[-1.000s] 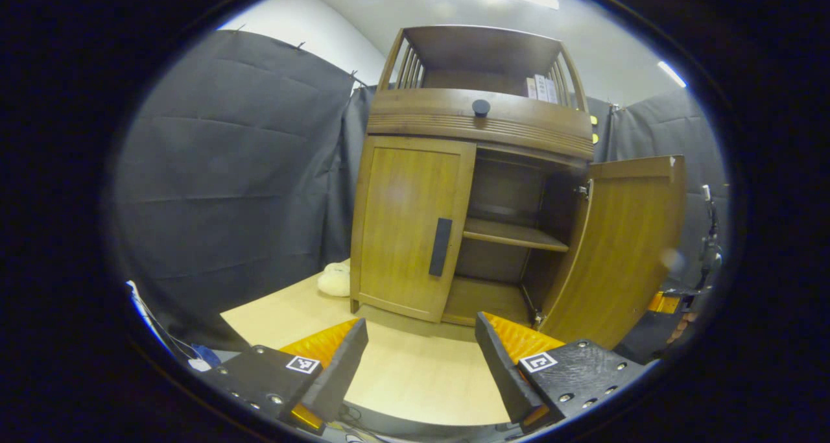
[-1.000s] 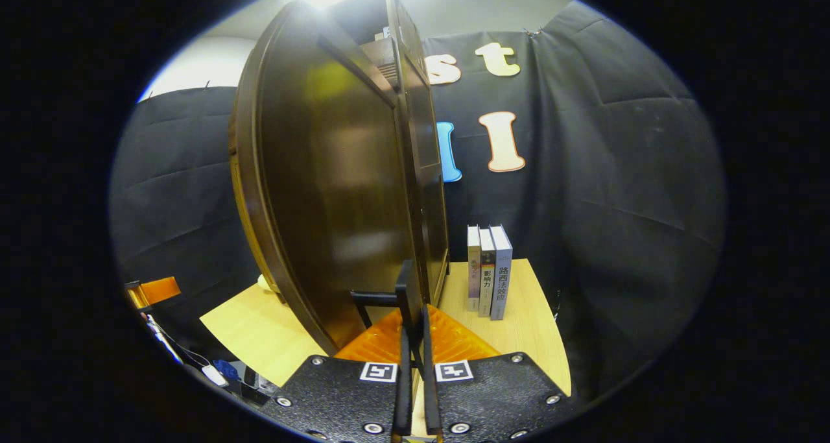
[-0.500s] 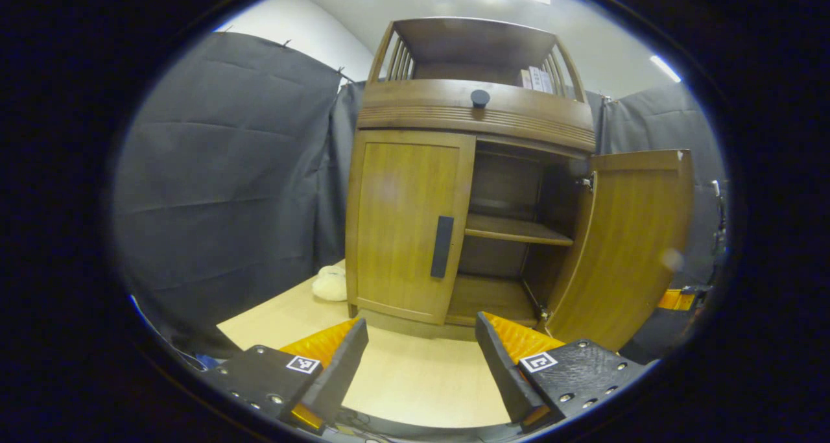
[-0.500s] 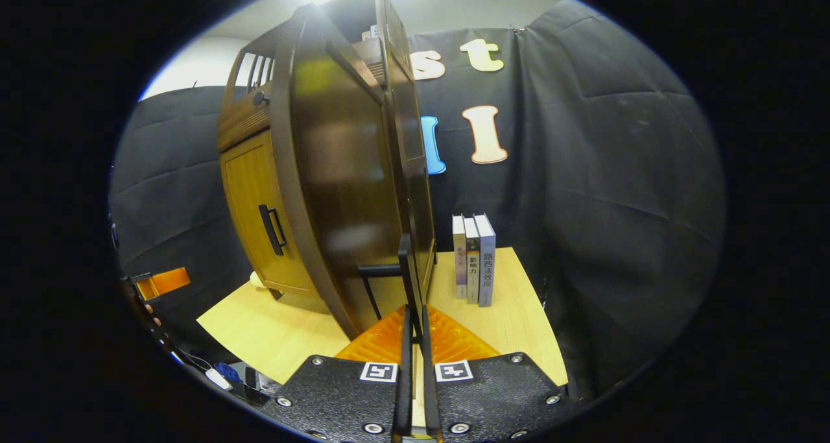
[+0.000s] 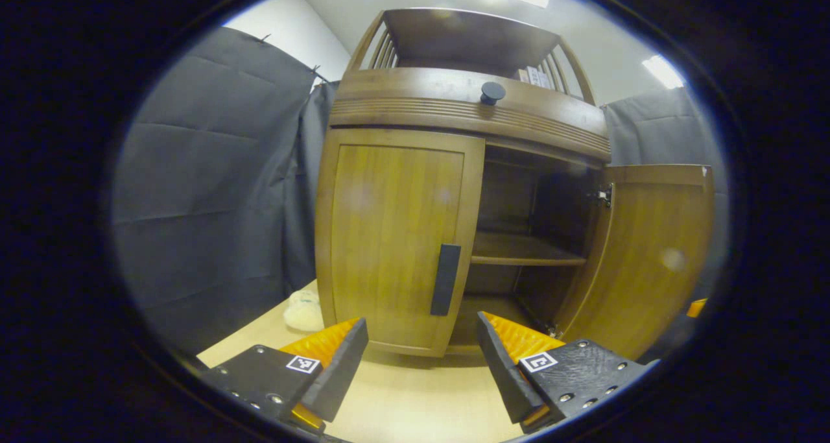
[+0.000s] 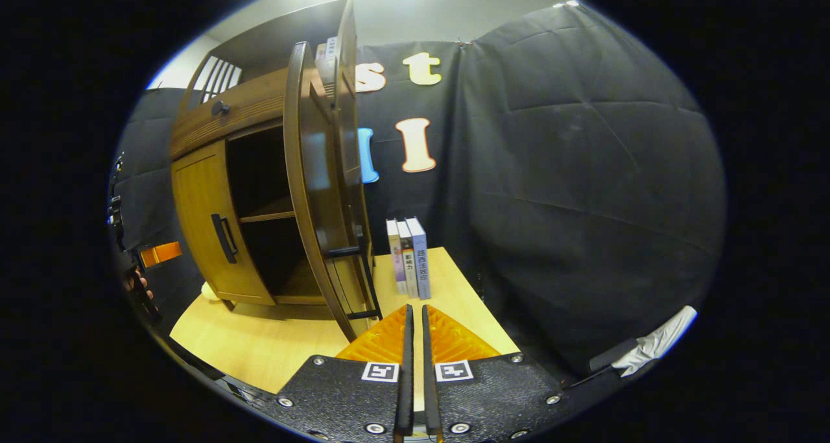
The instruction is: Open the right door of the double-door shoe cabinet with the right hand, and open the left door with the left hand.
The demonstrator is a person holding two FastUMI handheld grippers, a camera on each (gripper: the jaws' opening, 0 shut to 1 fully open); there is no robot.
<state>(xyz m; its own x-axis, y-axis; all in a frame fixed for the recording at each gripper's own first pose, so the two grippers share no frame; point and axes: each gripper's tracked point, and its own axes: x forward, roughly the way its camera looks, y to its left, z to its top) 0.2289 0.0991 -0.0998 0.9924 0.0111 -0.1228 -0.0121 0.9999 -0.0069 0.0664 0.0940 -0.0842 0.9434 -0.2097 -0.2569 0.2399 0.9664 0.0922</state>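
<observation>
The wooden shoe cabinet (image 5: pixel 467 106) stands on a light table. Its left door (image 5: pixel 389 235) is closed, with a dark vertical handle (image 5: pixel 446 279). My left gripper (image 5: pixel 421 326) is open, low in front of that door and a short way off it, touching nothing. The right door (image 5: pixel 648 255) is swung wide open, baring the inner shelf (image 5: pixel 519 256). In the right gripper view that door (image 6: pixel 318 203) is edge-on, its handle (image 6: pixel 363 281) just ahead and left of my right gripper (image 6: pixel 415 313), which is shut on nothing.
Three books (image 6: pixel 408 258) stand upright on the table (image 6: pixel 259 346) right of the cabinet. A white soft lump (image 5: pixel 303 310) lies by the cabinet's left foot. A hand holding the left gripper (image 6: pixel 139 261) is at the far left. A white cloth (image 6: pixel 655 346) hangs off the lower right.
My right gripper has come off the right door's handle and drawn back; the door has swung wider. My left gripper has moved closer to the left door.
</observation>
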